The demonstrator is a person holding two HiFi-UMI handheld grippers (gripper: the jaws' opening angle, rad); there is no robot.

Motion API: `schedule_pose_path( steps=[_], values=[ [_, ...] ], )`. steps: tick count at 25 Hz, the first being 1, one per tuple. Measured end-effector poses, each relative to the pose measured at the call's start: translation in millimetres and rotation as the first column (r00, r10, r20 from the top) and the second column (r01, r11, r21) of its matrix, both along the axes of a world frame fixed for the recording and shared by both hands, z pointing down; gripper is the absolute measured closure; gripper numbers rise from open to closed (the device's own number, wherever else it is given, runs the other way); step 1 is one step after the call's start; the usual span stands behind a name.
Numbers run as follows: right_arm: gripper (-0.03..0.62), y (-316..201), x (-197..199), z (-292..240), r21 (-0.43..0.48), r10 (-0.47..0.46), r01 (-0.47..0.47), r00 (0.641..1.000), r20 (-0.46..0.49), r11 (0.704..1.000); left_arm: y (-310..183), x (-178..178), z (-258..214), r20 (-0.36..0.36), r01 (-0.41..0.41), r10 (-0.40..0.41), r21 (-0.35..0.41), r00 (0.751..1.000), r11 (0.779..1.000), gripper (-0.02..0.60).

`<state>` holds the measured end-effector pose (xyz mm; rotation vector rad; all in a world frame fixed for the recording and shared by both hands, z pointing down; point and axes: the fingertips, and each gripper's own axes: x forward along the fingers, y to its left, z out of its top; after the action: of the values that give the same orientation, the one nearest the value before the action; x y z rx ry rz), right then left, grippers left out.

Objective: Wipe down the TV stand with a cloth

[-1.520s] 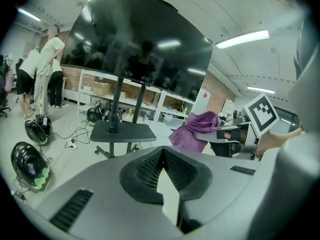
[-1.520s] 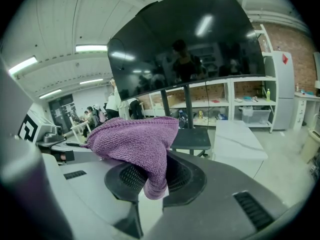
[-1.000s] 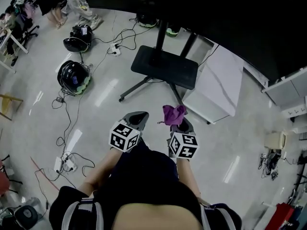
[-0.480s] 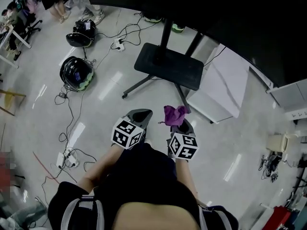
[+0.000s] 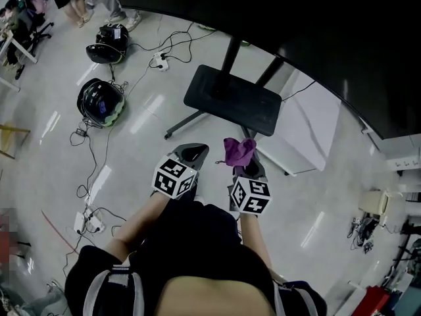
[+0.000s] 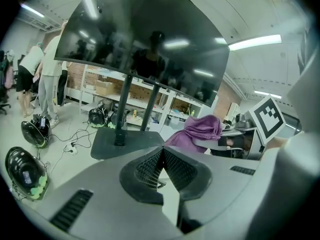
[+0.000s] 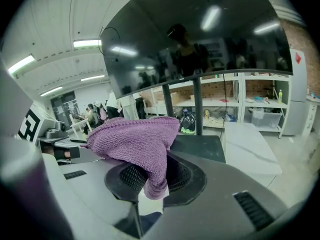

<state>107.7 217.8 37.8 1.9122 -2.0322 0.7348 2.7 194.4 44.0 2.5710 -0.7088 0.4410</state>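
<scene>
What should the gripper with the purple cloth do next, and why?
Probably reach the right gripper forward and down until the cloth touches the stand's black base. That gripper is shut on the cloth, but the cloth hangs in the air, short of the base, so no wiping can start. The left gripper is shut and empty.

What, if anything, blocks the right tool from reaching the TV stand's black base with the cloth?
Probably nothing, so yes: the right tool, shut on the purple cloth, faces the black base, with only bare floor between. The person may need to step closer.
</scene>
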Motion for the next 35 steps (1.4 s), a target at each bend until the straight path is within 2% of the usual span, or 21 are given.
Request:
schedule_pose_path(
  steps=[17,22,26,30,35],
  values=[
    [0.519,-154,-25,-10,0.003,-0.113,0.115,0.983,-0.145,0.993,-143,3,-2,-0.038,-0.025,0.024,-0.007,0.999,1.000,0.575],
    [0.519,-205,-31,-12,-0.003,-0.174,0.180,0.947,-0.270,0.984,-188,0,2,-0.041,-0.024,0.024,-0.010,0.999,1.000,0.575],
    [0.519,-246,-39,-15,0.002,-0.231,0.248,0.905,-0.356,0.969,-216,4,4,-0.047,-0.066,0.065,-0.017,0.997,0.998,0.575],
    [0.519,-278,-43,-14,0.009,-0.280,0.306,0.883,-0.376,0.952,-239,19,9,-0.050,-0.073,0.072,-0.006,0.996,0.997,0.575],
    [0.519,-301,-40,-10,0.019,-0.320,0.359,0.854,-0.412,0.933,-261,31,19,-0.053,-0.034,0.034,-0.002,0.998,0.999,0.575]
  ],
)
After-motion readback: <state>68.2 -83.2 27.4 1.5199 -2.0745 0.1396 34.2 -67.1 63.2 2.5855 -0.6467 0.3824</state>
